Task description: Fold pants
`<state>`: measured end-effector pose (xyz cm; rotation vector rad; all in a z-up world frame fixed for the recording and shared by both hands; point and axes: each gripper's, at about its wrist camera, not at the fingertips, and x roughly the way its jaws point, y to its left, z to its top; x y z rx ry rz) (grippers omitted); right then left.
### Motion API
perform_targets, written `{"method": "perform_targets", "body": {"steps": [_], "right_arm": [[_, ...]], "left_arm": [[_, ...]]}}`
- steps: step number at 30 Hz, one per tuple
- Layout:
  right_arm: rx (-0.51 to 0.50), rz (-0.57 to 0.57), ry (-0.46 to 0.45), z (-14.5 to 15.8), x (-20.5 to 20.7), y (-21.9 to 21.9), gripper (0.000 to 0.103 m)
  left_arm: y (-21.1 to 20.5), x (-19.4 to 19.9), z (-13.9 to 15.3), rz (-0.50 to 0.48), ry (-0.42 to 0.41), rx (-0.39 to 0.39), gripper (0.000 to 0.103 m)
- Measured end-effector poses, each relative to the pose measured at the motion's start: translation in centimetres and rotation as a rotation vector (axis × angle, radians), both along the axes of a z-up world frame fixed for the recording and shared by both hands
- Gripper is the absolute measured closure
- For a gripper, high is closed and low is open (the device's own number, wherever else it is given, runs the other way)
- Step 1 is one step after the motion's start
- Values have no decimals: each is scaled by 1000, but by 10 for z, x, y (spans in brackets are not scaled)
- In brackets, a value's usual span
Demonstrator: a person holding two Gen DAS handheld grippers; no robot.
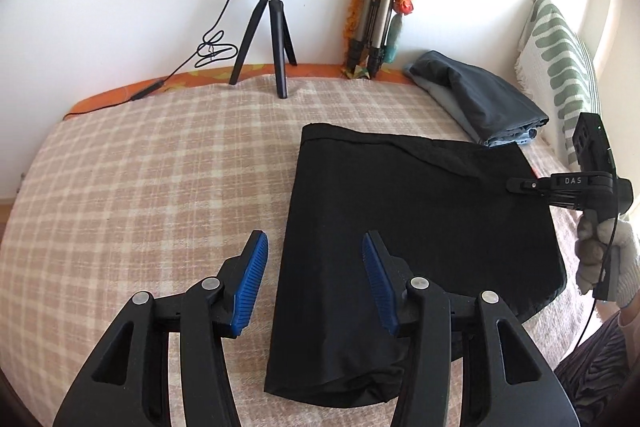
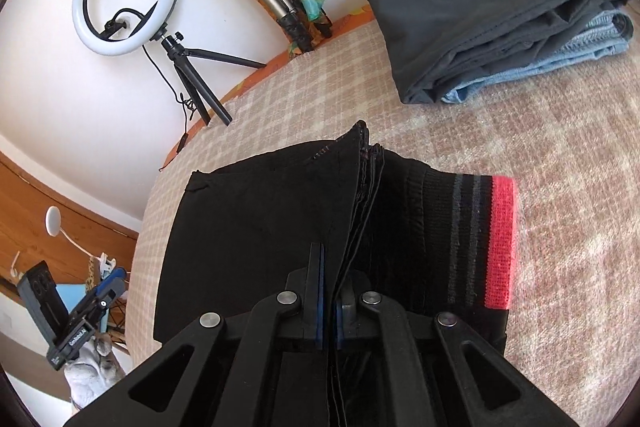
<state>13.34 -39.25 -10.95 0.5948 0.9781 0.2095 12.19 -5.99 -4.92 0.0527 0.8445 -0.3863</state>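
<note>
Folded black pants (image 1: 400,207) lie on the checked bed cover (image 1: 160,167). My left gripper (image 1: 314,239) hovers open over their near left corner, and its blue pads (image 1: 250,279) touch no cloth. At the pants' right edge, a gloved hand (image 1: 616,255) holds my right gripper (image 1: 514,184). In the right wrist view that right gripper (image 2: 330,267) is shut on the stacked edge layers of the pants (image 2: 260,219). Just right of it lies the red and grey striped waistband (image 2: 500,243). The left gripper (image 2: 114,277) shows at the lower left there.
A ring light on a small tripod (image 1: 276,27) stands at the far edge by the wall, with a folded tripod (image 1: 376,11) leaning beside it. A stack of folded clothes (image 1: 480,99) and a green patterned pillow (image 1: 560,59) lie at the far right.
</note>
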Motion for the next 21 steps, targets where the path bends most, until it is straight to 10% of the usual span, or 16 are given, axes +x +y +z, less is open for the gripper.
{"method": "perform_targets", "body": {"steps": [10,21], "right_arm": [[-248,55,0,-3,8,11,99],[-514,2,-152,57,-9,34,45]], "left_arm": [[-27,-5,-52,-25,35,251,55],[12,5,-57,62,109,119,52]]}}
